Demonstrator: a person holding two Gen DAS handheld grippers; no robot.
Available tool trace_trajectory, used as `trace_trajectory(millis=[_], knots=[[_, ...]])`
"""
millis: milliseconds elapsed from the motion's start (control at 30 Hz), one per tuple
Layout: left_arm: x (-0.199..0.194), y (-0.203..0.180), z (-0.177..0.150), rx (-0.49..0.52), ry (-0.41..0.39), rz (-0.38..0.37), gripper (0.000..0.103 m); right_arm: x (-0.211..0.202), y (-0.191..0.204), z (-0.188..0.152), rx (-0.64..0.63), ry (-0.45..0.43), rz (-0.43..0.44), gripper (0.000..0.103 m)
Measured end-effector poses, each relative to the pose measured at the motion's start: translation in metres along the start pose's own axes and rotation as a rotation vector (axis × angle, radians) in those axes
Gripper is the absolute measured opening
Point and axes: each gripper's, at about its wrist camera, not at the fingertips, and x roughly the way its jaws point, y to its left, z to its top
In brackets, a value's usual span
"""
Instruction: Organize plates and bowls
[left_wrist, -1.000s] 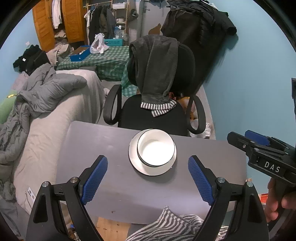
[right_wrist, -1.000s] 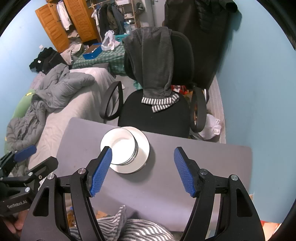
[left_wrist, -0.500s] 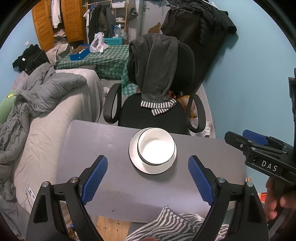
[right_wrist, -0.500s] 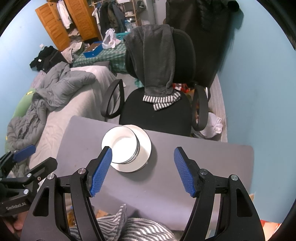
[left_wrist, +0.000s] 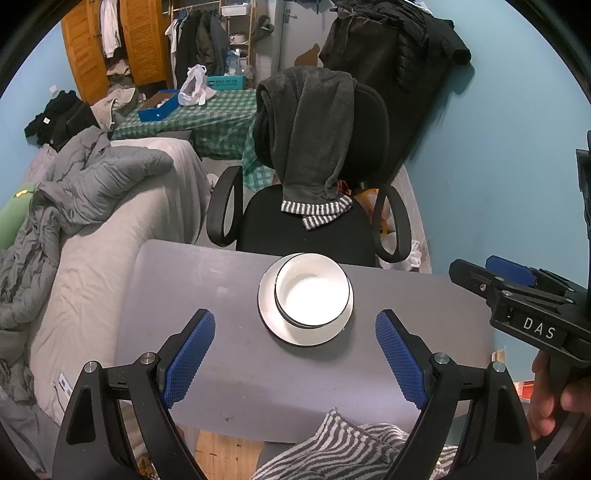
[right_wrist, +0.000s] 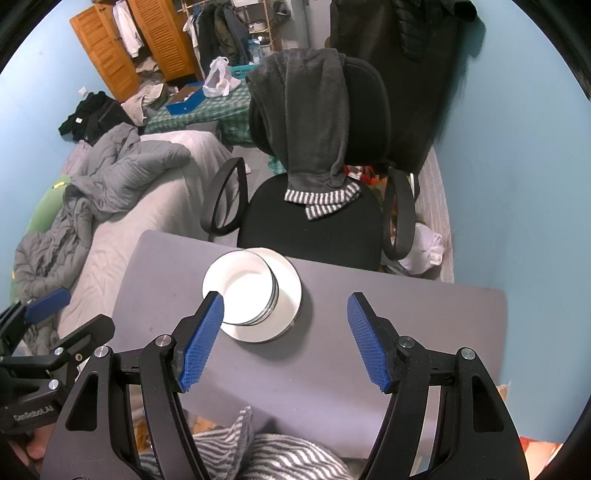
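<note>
Grey table (left_wrist: 229, 354) bears upright bowls (left_wrist: 312, 295) on plate (left_wrist: 284, 330).

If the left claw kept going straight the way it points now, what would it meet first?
Most likely the stacked bowls on the plate, which sit centered between the open left claw fingers; depth is uncertain.

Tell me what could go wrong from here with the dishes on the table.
The bowls sit stacked on the plate, toward its far rim rather than its middle; lifting the plate could tip them. The stack also stands near the table edge facing the office chair, so a nudge might push it off.
</note>
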Motion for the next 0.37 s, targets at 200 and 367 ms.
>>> trace_trajectory(millis=[200,367], knots=[[0.0,-0.0002,0.0011,-0.001,0.001,0.004,0.09,0.0012,0.0024,-0.002,-0.007,0.005,0.004,0.069],[0.0011,-0.002,0.0011,0.006,-0.003,0.005,0.09,0.0019,0.0021,-0.0031,-0.01,0.005,0.005,0.069]])
